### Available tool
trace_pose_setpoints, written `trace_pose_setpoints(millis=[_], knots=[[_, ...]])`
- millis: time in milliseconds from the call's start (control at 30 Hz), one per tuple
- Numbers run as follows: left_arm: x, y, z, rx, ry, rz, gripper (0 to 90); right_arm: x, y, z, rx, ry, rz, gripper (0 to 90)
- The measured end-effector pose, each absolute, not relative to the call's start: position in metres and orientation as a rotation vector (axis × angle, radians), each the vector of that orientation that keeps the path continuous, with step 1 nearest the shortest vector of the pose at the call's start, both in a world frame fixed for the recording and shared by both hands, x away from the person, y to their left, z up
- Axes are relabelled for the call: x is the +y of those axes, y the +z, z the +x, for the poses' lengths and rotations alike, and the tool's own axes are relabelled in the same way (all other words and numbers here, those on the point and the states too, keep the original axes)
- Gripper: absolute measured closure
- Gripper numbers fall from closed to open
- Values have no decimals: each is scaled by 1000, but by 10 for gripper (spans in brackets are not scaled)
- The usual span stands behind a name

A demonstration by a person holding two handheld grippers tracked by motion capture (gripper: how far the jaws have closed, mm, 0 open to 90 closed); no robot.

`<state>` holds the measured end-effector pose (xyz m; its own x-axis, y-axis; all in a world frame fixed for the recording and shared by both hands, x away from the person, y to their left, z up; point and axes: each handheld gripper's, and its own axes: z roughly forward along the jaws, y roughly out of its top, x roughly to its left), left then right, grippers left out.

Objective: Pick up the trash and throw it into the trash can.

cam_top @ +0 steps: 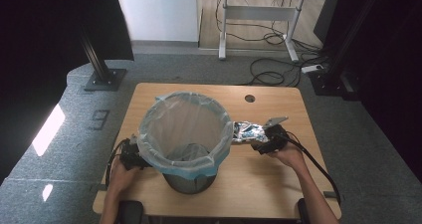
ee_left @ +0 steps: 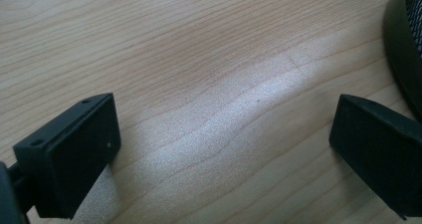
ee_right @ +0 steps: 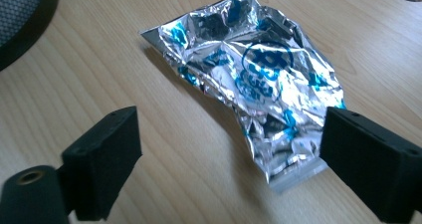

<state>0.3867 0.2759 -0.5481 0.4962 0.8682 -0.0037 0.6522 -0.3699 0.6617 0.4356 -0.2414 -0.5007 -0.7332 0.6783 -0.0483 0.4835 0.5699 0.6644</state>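
Clearly we saw a crinkled silver-and-blue foil wrapper (ee_right: 254,79) lying flat toward the wooden tabletop's (cam_top: 268,179) right edge, between the right hand-held gripper's (ee_right: 234,154) spread jaws; the left hand-held gripper (ee_left: 224,149) gaped too.

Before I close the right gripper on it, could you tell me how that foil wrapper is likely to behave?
The wrapper is crumpled and lies flat, so it is probably light and floppy and would sag from one pinched edge. Its shiny foil may slip between the jaws.
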Motion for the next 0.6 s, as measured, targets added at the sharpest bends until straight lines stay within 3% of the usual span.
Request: trace_pose_setpoints(millis=[233,267,400,600], knots=[[276,-548,387,1244,466,2139,0,-226,-508,452,2529,902,976,181],[276,-548,387,1244,466,2139,0,-223,-512,457,2524,921,989,232],[276,-548,387,1244,466,2139,0,-220,-518,465,2540,886,1007,285],[276,-548,387,1244,466,2139,0,-213,-526,473,2589,849,970,471]])
